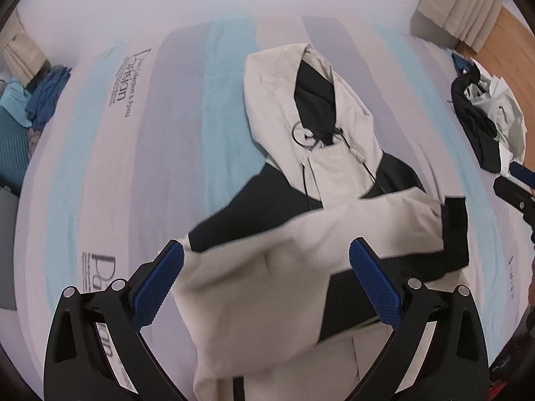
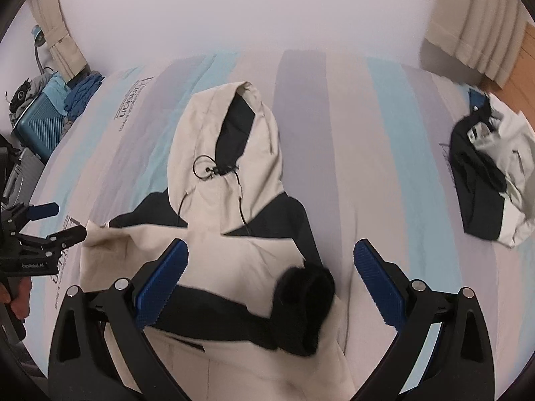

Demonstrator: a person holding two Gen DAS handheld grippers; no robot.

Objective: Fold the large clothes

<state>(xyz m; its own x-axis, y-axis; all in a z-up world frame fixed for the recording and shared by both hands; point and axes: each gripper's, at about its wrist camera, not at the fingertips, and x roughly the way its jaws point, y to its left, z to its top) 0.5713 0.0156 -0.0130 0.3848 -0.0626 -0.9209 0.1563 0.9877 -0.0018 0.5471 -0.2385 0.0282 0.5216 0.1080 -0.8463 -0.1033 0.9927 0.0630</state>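
Striped in pale blue, lilac and cream, the bed (image 2: 351,153) carries everything, its sheet printed with dark lettering toward the left edge. Across its middle lies the cream-and-black hooded jacket (image 2: 234,260), hood (image 2: 227,140) pointing toward the far edge, a thin black drawcord looping over the hood's opening. One cream sleeve (image 1: 301,244) is folded across the chest, and its black cuff (image 2: 306,304) lies on the jacket's right side, near the right gripper. At the bed's right edge sits a second heap of black and white clothing (image 2: 491,180), well apart from the jacket. Beyond the left edge a teal suitcase (image 2: 40,120) stands with blue cloth draped on it.

The left gripper (image 1: 267,287) hangs over the jacket's lower part with its blue pads (image 1: 158,287) spread wide; cream fabric fills the gap, though the blur hides whether it touches either pad. The right gripper (image 2: 271,284) is likewise spread wide above the jacket, pinching nothing.
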